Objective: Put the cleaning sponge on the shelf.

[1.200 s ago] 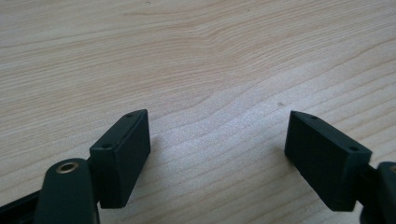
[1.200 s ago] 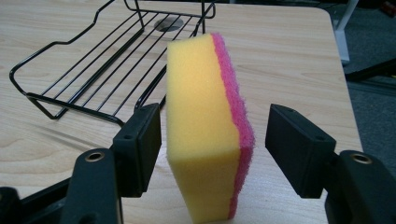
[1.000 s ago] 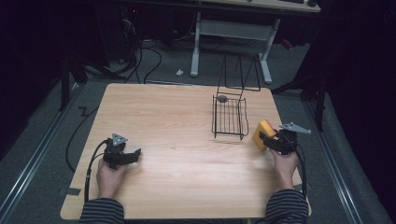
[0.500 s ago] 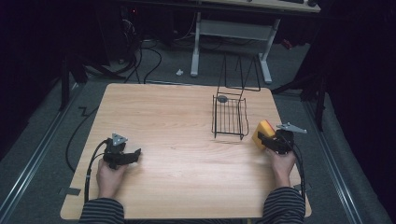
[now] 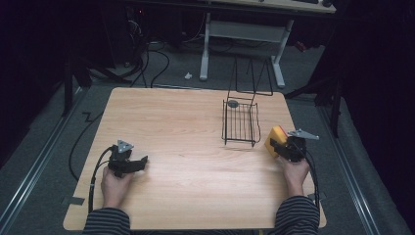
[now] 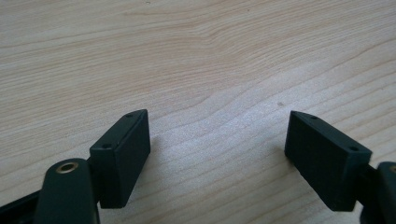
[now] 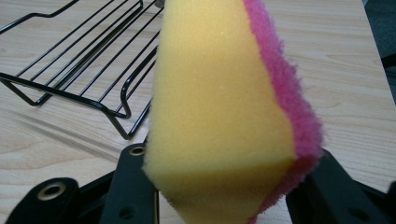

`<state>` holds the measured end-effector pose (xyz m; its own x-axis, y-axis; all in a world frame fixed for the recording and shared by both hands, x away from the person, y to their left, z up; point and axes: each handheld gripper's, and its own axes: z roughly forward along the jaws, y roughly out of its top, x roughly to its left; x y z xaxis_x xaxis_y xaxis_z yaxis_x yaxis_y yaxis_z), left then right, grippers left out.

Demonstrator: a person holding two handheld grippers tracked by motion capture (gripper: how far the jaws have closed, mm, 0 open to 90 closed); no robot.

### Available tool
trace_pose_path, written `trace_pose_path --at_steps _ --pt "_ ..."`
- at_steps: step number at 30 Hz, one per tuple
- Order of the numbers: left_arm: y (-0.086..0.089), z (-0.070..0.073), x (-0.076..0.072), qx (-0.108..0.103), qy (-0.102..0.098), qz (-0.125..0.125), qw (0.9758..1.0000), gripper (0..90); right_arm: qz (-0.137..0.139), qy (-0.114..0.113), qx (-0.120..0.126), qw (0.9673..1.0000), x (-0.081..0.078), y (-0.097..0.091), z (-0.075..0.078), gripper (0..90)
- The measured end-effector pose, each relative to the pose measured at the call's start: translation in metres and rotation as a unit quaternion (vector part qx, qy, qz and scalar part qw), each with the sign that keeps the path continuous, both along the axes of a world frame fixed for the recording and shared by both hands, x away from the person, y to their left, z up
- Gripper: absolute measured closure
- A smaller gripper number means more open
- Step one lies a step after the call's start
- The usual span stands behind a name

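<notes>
Moved: right gripper (image 5: 280, 148) jaws just closed, now I'm pinching sponge (image 7: 224, 107)
Rack (image 5: 241, 122): just left of sponge
Left gripper (image 6: 217, 158): spread, idle on counter (image 5: 181, 127)

Wire rack (image 5: 241, 122) sits on the table (image 5: 195, 127), right of centre toward the far edge. Sponge (image 5: 275, 140) just right of the rack, near the table's right edge, in the right tool (image 5: 283, 148). Left tool (image 5: 137, 164) well apart, near-left on the table.

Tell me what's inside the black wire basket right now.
One small round grey object sits at the far end of the wire basket; its kind is too small to tell. The rest shows bare table through the wires. The sponge is outside, in the right claw.
</notes>
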<state>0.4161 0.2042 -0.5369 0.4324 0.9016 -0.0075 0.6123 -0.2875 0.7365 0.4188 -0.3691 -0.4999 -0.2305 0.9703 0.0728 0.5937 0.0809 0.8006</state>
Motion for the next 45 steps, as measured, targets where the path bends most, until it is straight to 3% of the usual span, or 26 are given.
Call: trace_pose_path --at_steps 22,26,32,45 --pt "0.000 0.000 0.000 0.000 0.000 0.000 1.0000 22.9 0.026 -0.025 0.004 0.9993 -0.018 0.002 0.018 60.2" --pt "0.000 0.000 0.000 0.000 0.000 0.000 1.0000 22.9 0.033 -0.029 0.021 0.9988 -0.022 0.001 0.021 60.0" --pt "0.000 0.000 0.000 0.000 0.000 0.000 1.0000 22.9 0.047 -0.036 0.018 0.9981 -0.027 0.005 0.023 59.9" --pt "0.000 0.000 0.000 0.000 0.000 0.000 1.0000 22.9 0.069 -0.063 0.016 0.9955 -0.053 0.013 0.038 59.9"
